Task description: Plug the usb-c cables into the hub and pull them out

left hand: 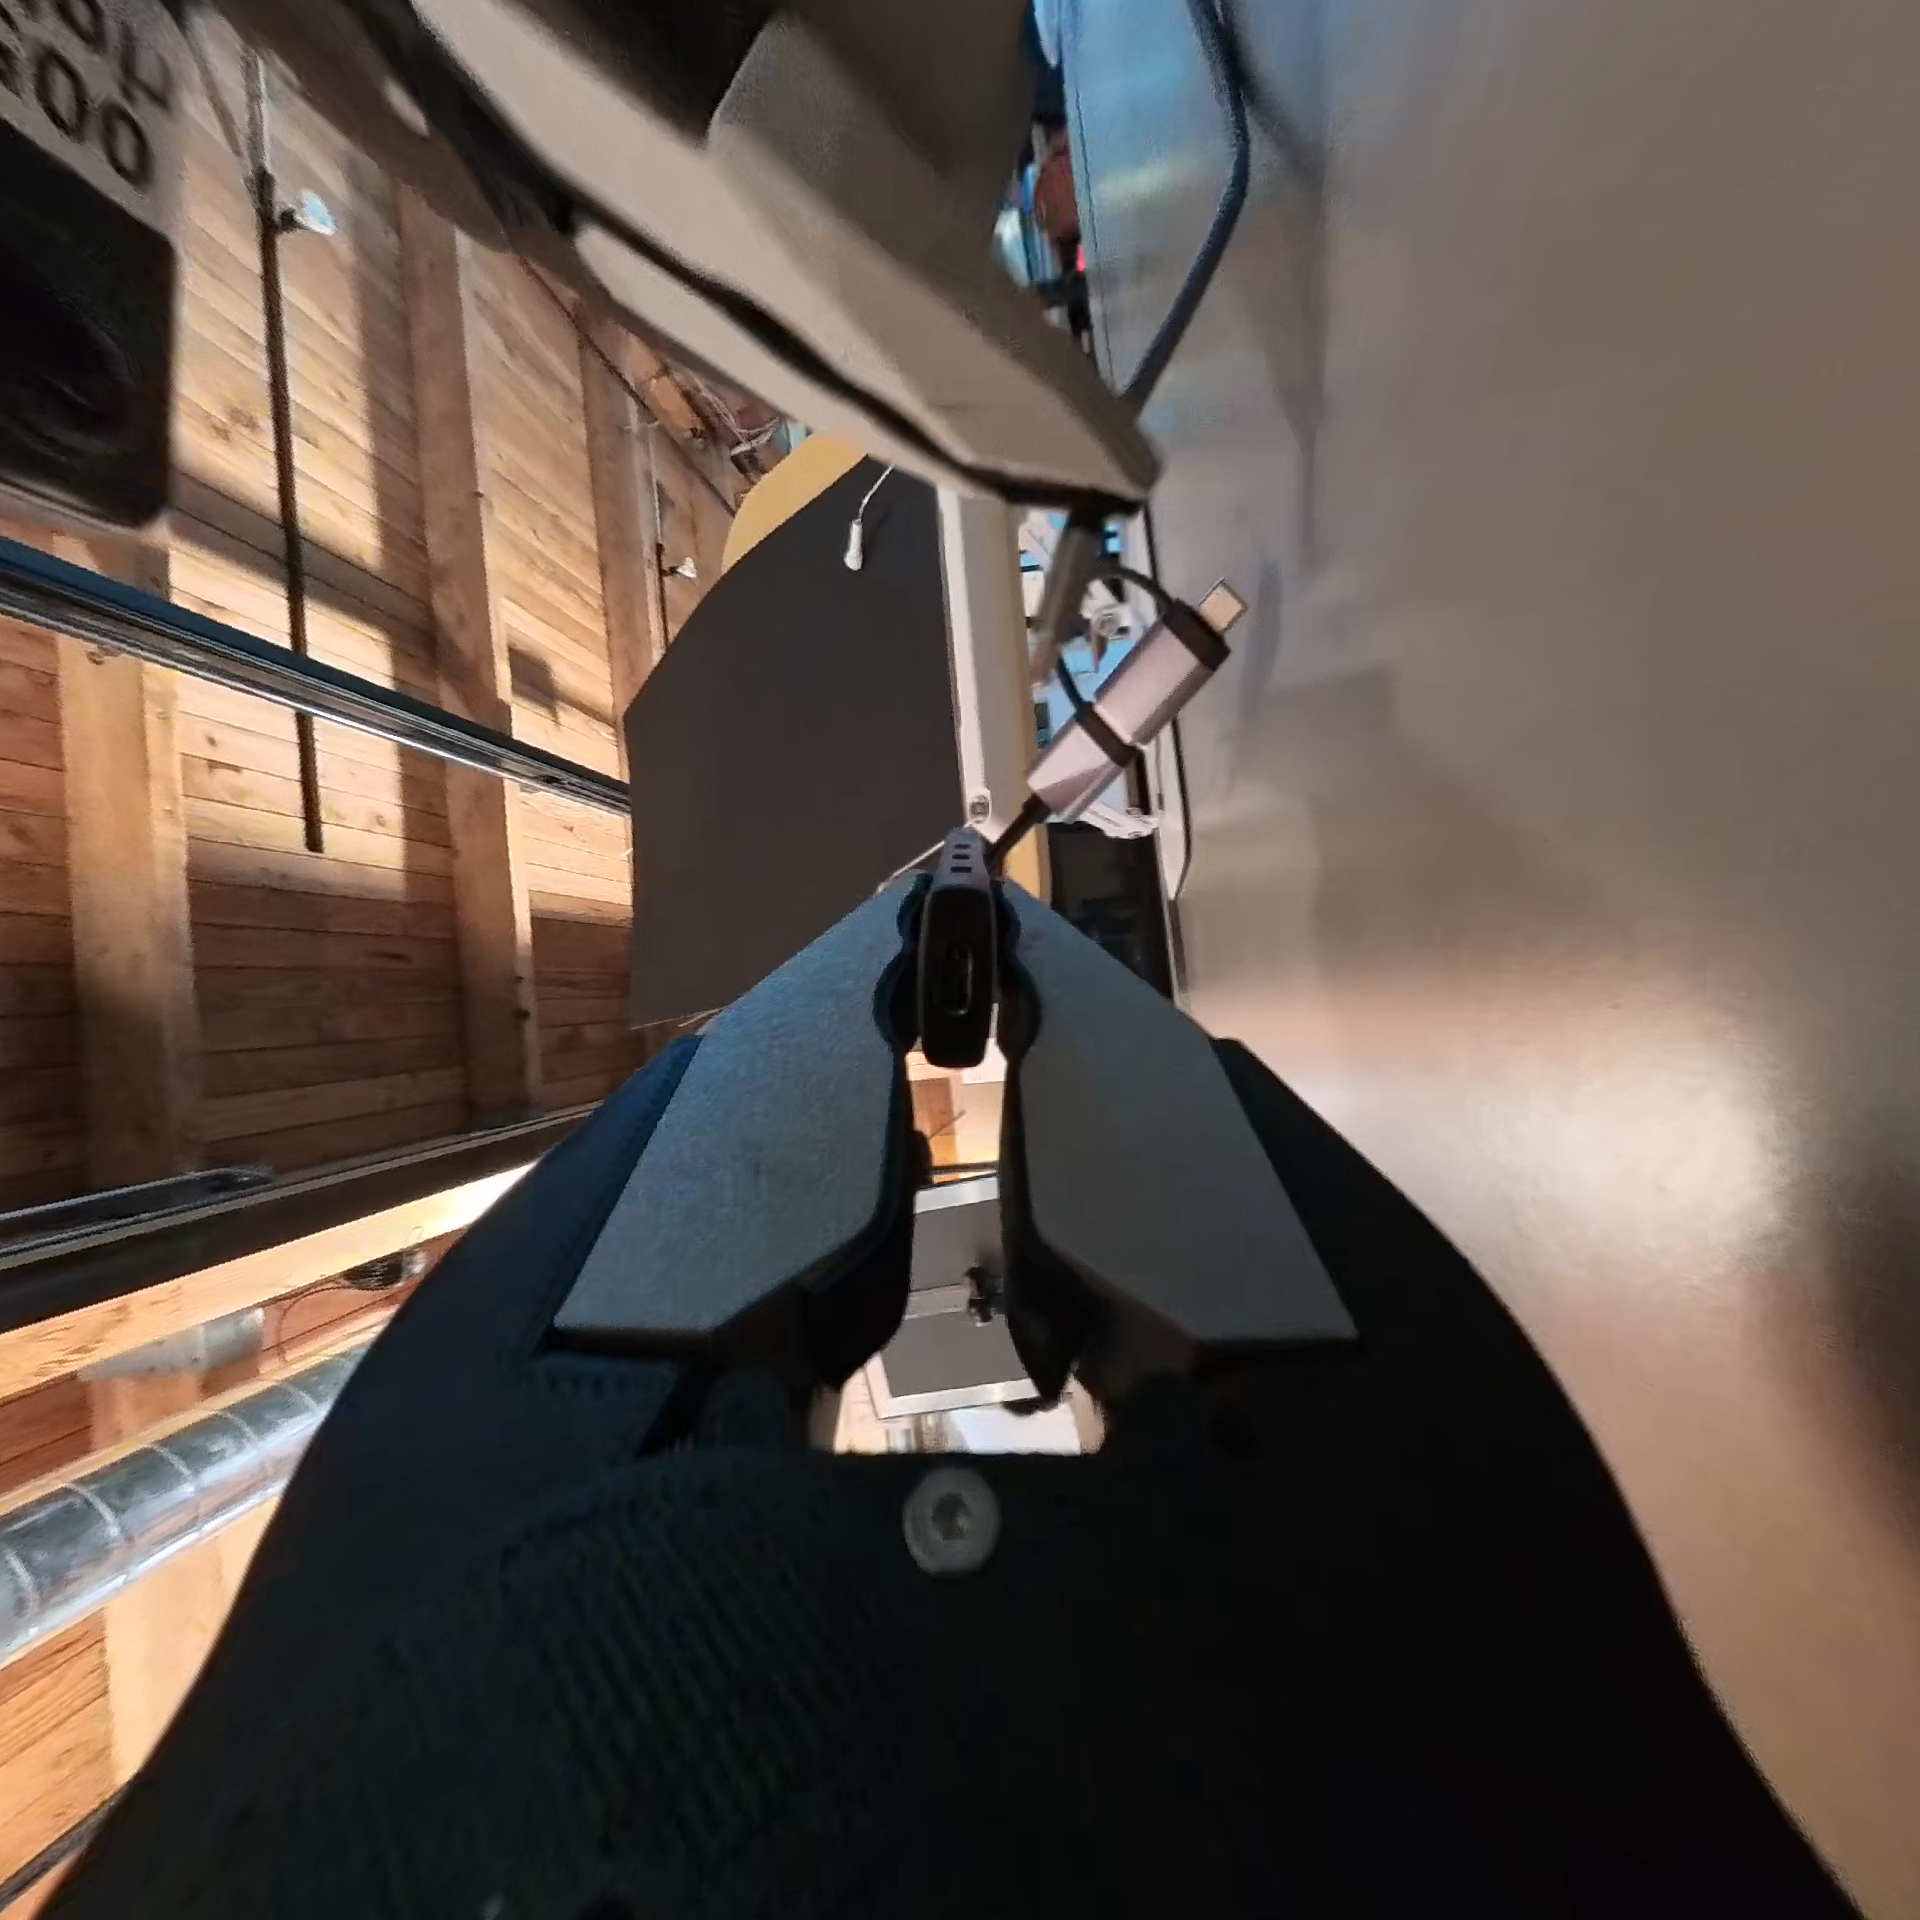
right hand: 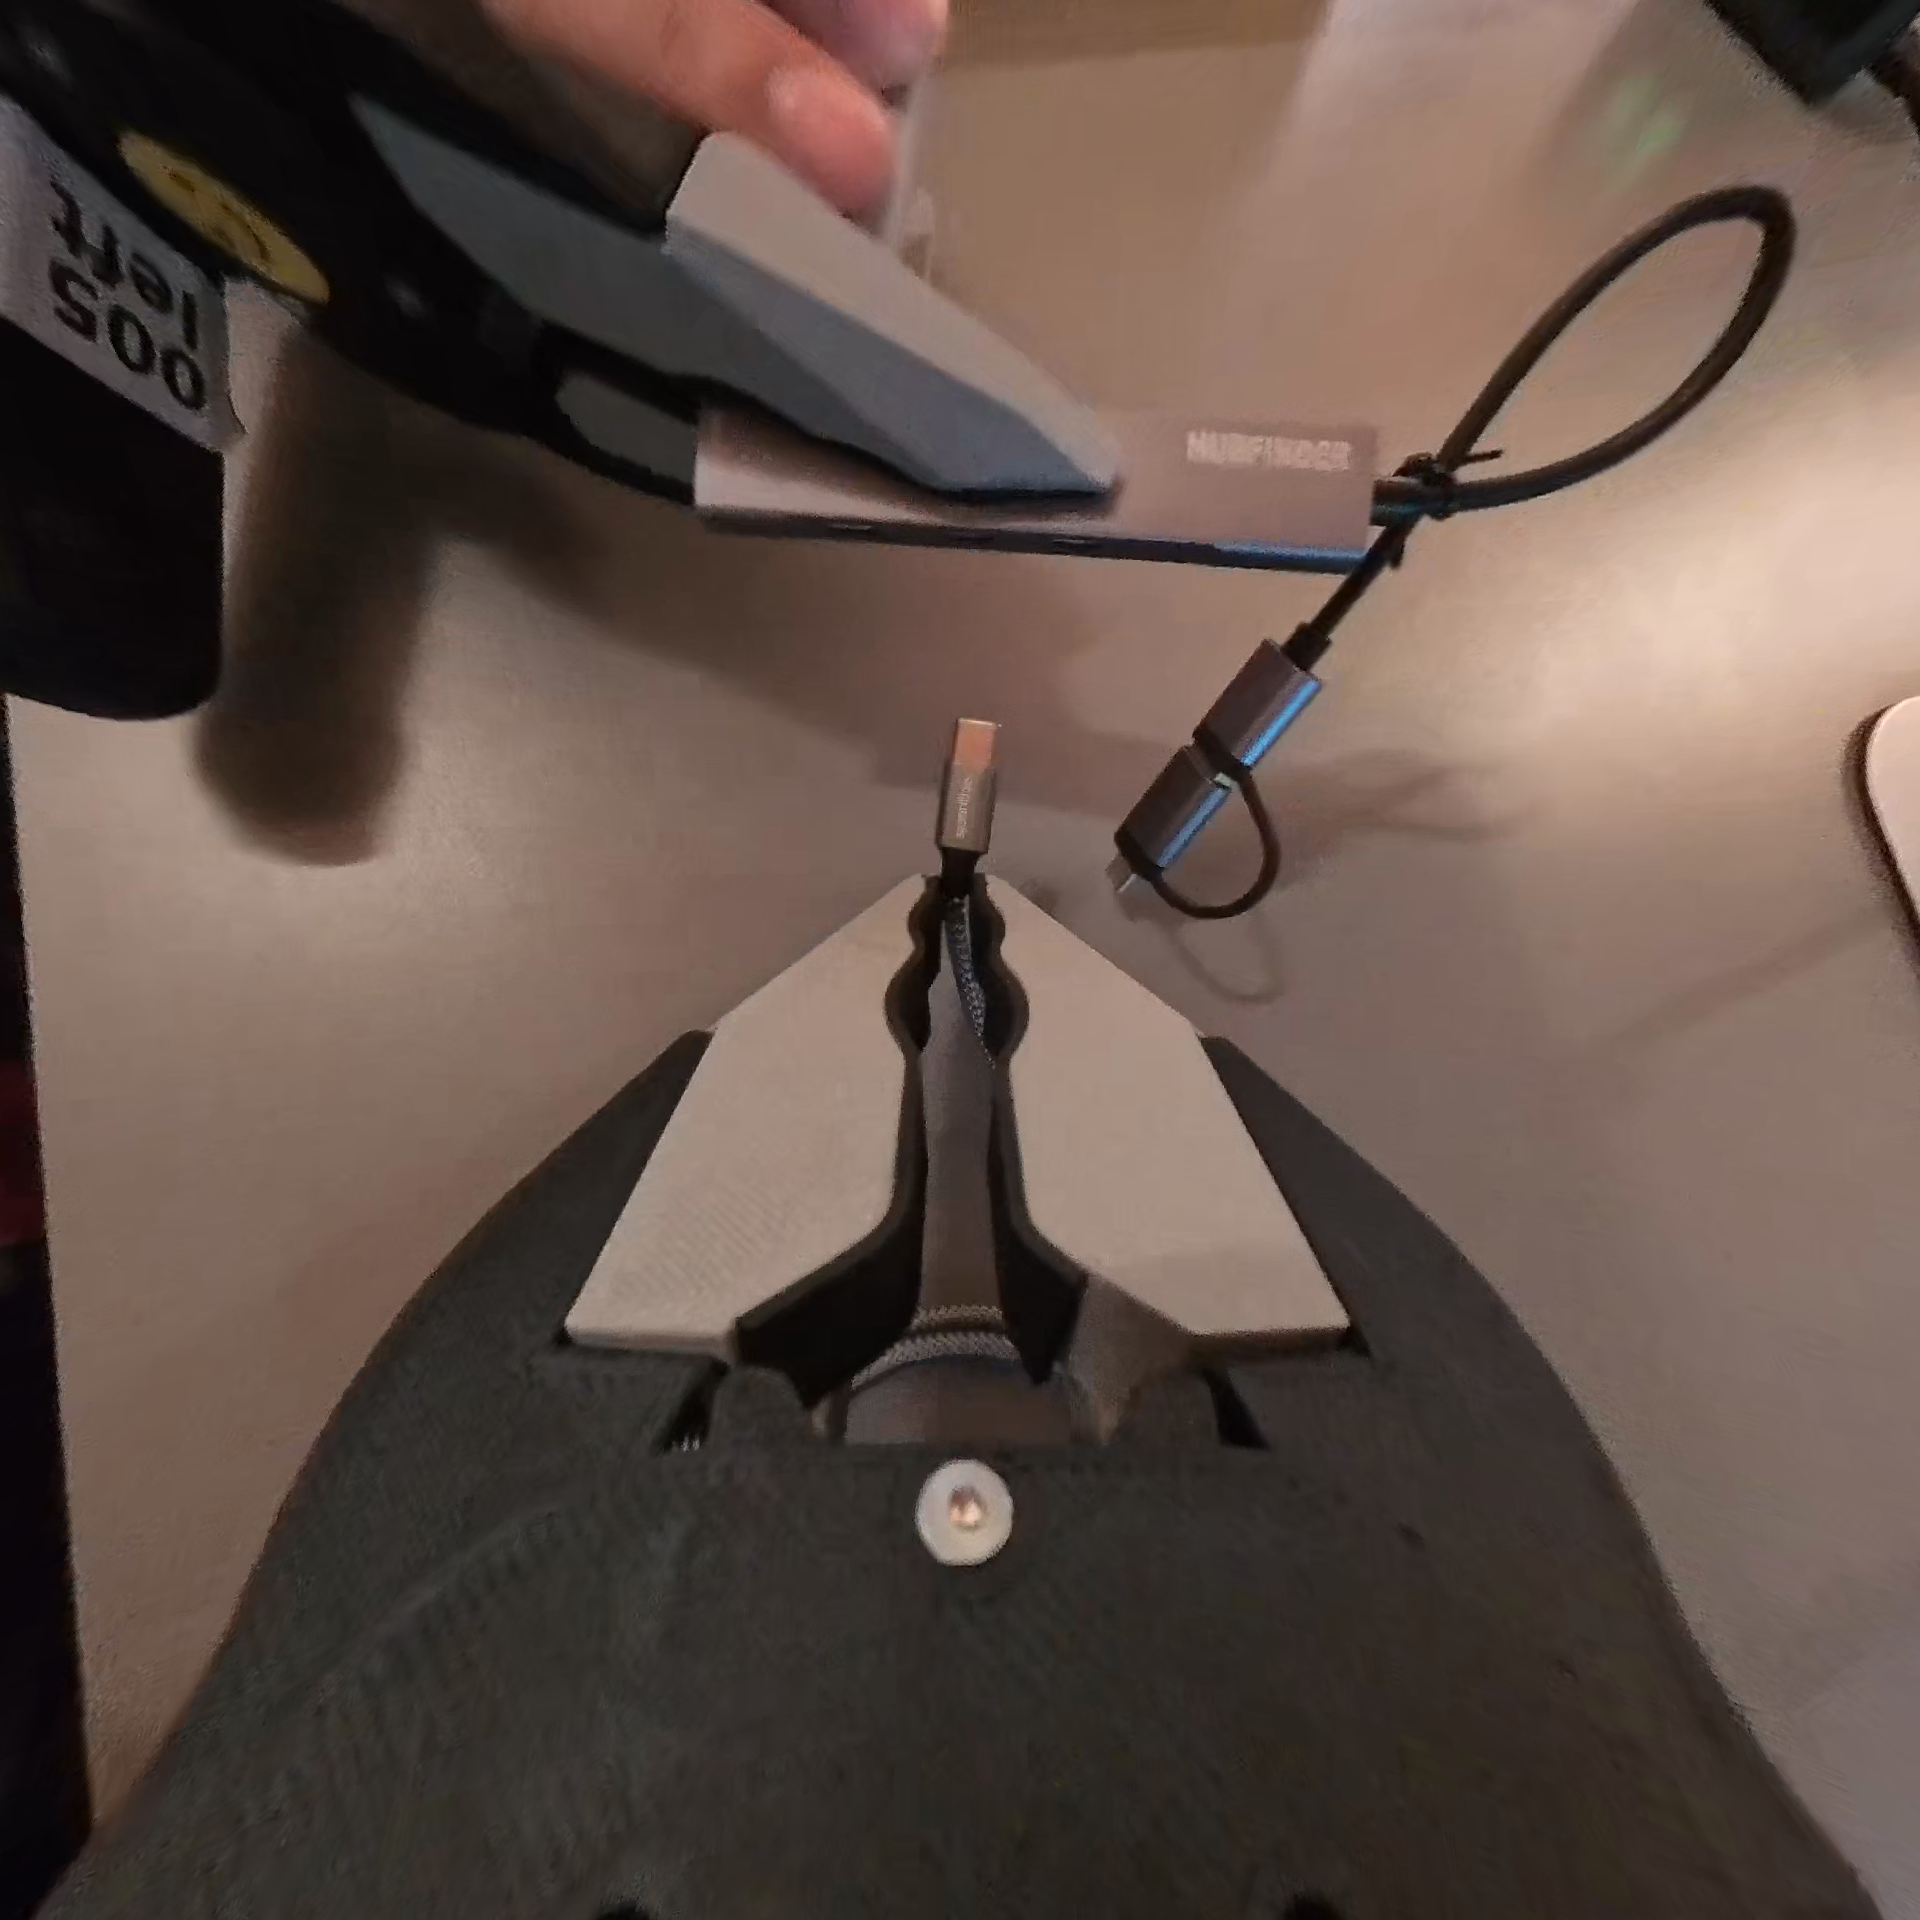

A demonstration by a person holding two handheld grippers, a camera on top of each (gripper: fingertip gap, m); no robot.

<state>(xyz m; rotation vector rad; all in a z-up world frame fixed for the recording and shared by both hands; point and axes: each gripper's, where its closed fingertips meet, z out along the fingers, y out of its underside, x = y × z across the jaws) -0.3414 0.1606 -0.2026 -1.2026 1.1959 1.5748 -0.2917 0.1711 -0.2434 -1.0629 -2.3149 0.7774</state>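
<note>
Between left tongs [right hand: 1039, 457] the gripped hub [right hand: 1247, 488], right tongs [right hand: 961, 894] pinching usb-c cable [right hand: 966, 790] just below, apart.

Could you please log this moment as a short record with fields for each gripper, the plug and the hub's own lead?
left gripper: shut on the hub, held above the table
right gripper: shut on the cable
plug: sticks out past the fingertips, pointing at the hub's port edge, not yet inserted
hub lead: looped, its adapter dangling free
</note>
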